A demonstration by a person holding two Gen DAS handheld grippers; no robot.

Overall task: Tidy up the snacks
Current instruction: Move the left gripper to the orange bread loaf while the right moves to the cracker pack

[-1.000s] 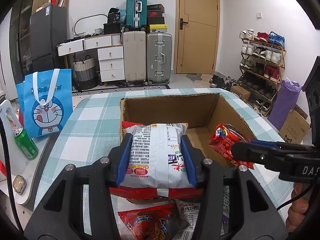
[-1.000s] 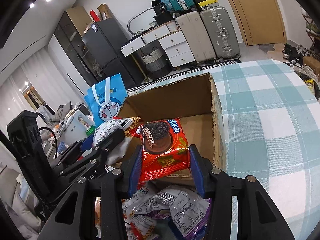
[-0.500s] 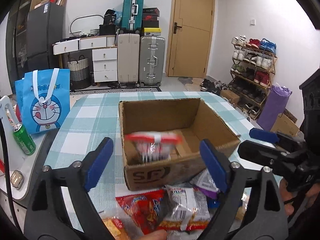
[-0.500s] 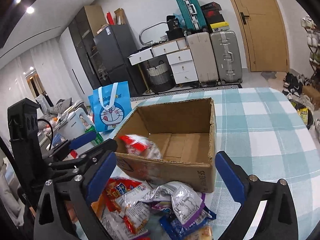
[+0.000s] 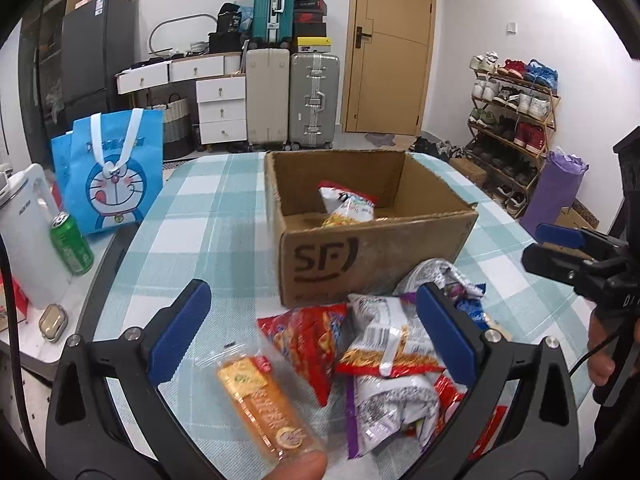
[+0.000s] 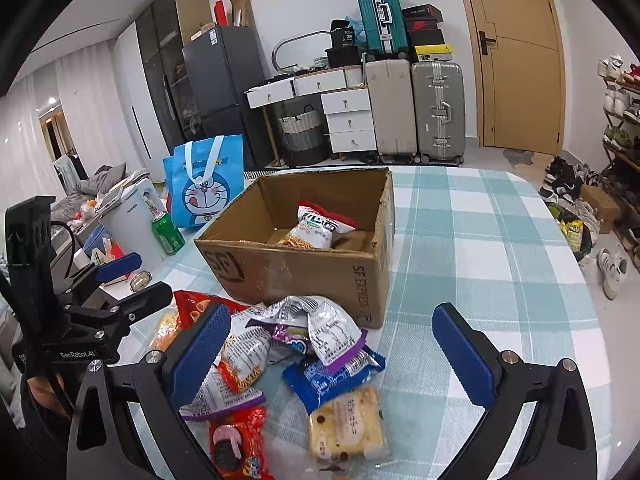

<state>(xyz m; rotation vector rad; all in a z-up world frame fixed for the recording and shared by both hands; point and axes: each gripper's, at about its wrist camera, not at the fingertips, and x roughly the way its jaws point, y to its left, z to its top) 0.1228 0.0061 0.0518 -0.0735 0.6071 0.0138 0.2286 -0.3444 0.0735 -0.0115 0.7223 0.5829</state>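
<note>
An open cardboard box [image 5: 372, 252] marked SF stands on the checked table, also in the right wrist view [image 6: 304, 268]. One white-and-red snack bag [image 5: 348, 208] lies inside it [image 6: 316, 230]. A pile of snack packets [image 5: 384, 344] lies in front of the box [image 6: 296, 344], with an orange biscuit pack [image 5: 264, 404] and a yellow cake pack [image 6: 346, 424]. My left gripper [image 5: 312, 324] is open and empty above the pile. My right gripper [image 6: 332, 344] is open and empty above the pile.
A blue Doraemon bag [image 5: 112, 172], a green can [image 5: 72, 248] and a white kettle [image 5: 24, 236] stand at the left. The table's right edge [image 6: 580, 280] drops to the floor with shoes. Suitcases and drawers stand behind.
Both grippers opened, let go of their snack bags over the box and pulled back toward me. One bag now lies in the box.
</note>
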